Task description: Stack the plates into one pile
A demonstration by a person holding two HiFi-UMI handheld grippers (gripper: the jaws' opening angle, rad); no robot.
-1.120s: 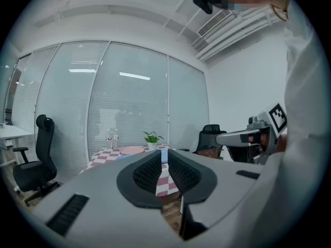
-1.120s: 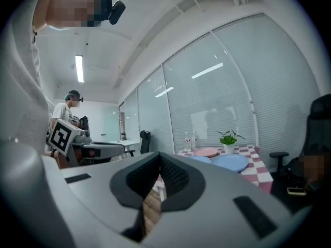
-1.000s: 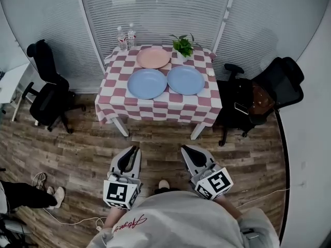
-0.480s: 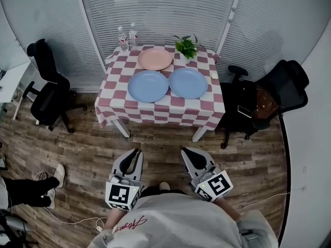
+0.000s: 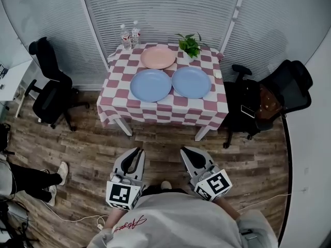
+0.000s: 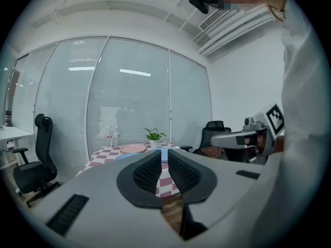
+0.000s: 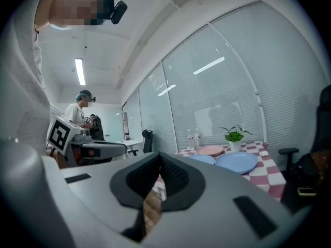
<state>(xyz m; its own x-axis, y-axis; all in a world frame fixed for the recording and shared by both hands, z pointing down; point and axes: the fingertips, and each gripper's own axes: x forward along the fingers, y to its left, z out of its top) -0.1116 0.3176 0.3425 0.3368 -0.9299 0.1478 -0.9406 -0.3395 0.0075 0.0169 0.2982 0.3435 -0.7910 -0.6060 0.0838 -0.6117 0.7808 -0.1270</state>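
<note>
Left gripper (image 5: 133, 158) and right gripper (image 5: 190, 156) (both closed, empty) point forward, side by side.

Potted plant (image 5: 190, 44) and two water bottles (image 5: 130, 36) are sitting at the far edge of the checkered table (image 5: 163, 110). One black office chair (image 5: 49, 89) is standing left of it and another chair (image 5: 282, 89) right. A bystander's legs (image 5: 31, 179) are showing at the left edge.

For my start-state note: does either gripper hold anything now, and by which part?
Nothing is held. The left gripper and the right gripper are both shut and empty, short of the table.
</note>
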